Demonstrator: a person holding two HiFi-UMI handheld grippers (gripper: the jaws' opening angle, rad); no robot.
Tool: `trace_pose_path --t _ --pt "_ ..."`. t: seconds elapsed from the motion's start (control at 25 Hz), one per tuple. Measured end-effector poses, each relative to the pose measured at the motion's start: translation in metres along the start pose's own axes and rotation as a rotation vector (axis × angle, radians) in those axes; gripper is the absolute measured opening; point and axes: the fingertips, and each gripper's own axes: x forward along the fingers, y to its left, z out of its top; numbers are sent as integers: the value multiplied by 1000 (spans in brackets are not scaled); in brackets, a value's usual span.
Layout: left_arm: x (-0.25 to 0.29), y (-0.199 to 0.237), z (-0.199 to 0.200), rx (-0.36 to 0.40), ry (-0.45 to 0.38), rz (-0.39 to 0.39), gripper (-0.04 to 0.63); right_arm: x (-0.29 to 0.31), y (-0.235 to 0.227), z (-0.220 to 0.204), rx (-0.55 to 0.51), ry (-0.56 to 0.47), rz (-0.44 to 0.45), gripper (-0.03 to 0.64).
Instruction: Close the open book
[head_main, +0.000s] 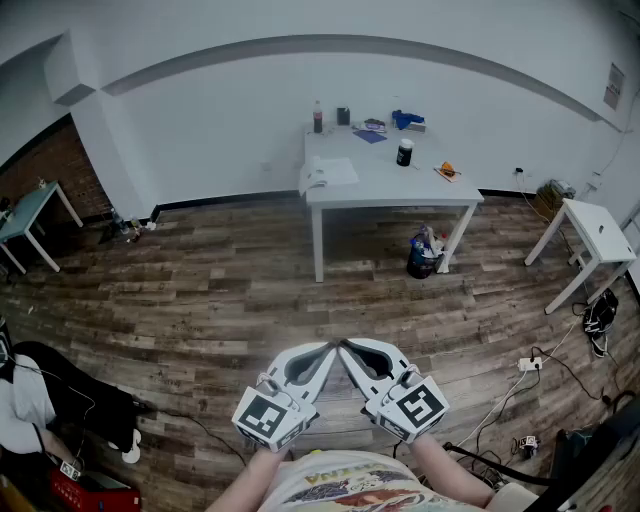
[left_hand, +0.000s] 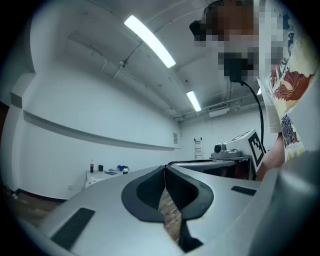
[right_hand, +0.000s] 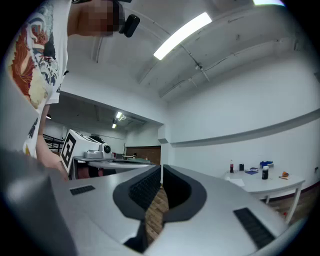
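The open book (head_main: 325, 175) lies with white pages up at the left edge of the white table (head_main: 390, 185), far across the wooden floor. Both grippers are held close to the person's body, well short of the table. My left gripper (head_main: 328, 348) and right gripper (head_main: 348, 346) point forward with their tips near each other, both shut and empty. In the left gripper view the jaws (left_hand: 165, 168) meet on one line, and the table (left_hand: 102, 175) is small at the left. The right gripper (right_hand: 161, 168) is likewise shut, with the book (right_hand: 236, 181) far off to the right.
On the table stand a bottle (head_main: 318, 116), a black cup (head_main: 404, 152) and blue items (head_main: 407, 120). A bin (head_main: 424, 255) sits by the table leg. A small white table (head_main: 598, 232) is right, a teal one (head_main: 25, 215) left; cables (head_main: 528, 364) trail on the floor.
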Motion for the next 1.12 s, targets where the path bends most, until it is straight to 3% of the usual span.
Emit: trace_pose_path --t 0.48,1.12 --pt "-1 4 -7 -23 1 6 14 2 1 -6 32 7 4 26" --pt "-26 29 -10 -44 4 17 14 32 20 -9 -5 17 3 26"
